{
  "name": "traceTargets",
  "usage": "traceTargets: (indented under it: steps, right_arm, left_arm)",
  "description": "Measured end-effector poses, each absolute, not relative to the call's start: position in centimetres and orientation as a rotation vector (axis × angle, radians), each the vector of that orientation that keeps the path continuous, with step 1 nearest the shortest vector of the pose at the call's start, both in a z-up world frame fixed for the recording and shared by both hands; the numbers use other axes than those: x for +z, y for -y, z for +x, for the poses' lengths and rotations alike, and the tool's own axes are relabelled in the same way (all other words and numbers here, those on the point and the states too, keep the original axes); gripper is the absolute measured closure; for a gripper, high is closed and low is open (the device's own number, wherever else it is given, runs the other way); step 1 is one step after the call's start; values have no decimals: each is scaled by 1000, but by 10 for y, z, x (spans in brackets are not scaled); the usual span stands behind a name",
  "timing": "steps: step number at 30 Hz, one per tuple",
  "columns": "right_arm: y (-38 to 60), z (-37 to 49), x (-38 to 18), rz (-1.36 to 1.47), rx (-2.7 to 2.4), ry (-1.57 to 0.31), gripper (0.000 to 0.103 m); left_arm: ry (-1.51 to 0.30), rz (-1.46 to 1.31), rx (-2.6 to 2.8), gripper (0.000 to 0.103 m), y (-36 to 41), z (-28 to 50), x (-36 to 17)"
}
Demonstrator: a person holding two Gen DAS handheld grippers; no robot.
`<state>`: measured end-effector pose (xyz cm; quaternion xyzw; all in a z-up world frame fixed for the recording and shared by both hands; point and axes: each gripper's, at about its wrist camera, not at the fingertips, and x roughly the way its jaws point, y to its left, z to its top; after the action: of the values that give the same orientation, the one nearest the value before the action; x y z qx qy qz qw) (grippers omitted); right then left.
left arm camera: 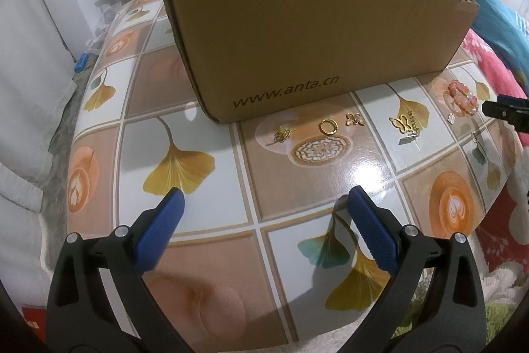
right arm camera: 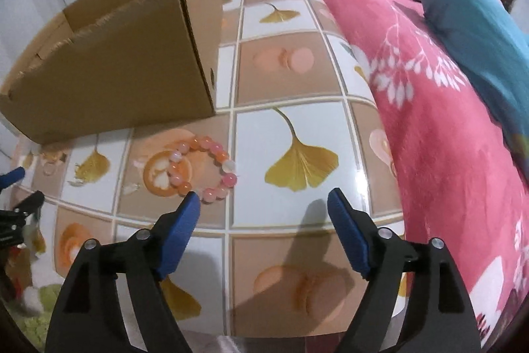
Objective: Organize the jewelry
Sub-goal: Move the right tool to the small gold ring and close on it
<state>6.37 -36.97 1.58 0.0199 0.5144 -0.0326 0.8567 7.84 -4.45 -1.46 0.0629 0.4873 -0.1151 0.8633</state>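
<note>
Bright glare on tabletop (left arm camera: 367, 171); fisheye-warped, blurred edges.

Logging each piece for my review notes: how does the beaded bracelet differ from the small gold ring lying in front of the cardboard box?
The beaded bracelet is a string of round pink, orange and white beads; the gold ring is one plain metal hoop. The bracelet is clearly the larger loop. The bracelet lies just ahead of the right hand-held gripper, near the box's corner; the ring sits among other small gold pieces. Both lie flat on the tablecloth, outside the cardboard box.
</note>
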Motion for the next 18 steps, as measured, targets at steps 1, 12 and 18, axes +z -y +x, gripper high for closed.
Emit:
traceTargets:
  steps: [1, 12, 18]
  right_arm:
    - [370, 65, 15, 36, -70, -1081, 18]
    - [360, 71, 4, -90, -68, -1122, 7]
    - [367, 71, 2, -31, -39, -1124, 7]
  left_arm:
    - [-1026, 128, -234, 7, 45, 78, -14]
    - [-1018, 125, -231, 7, 45, 75, -15]
    - [-1006, 135, -252, 7, 43, 72, -15]
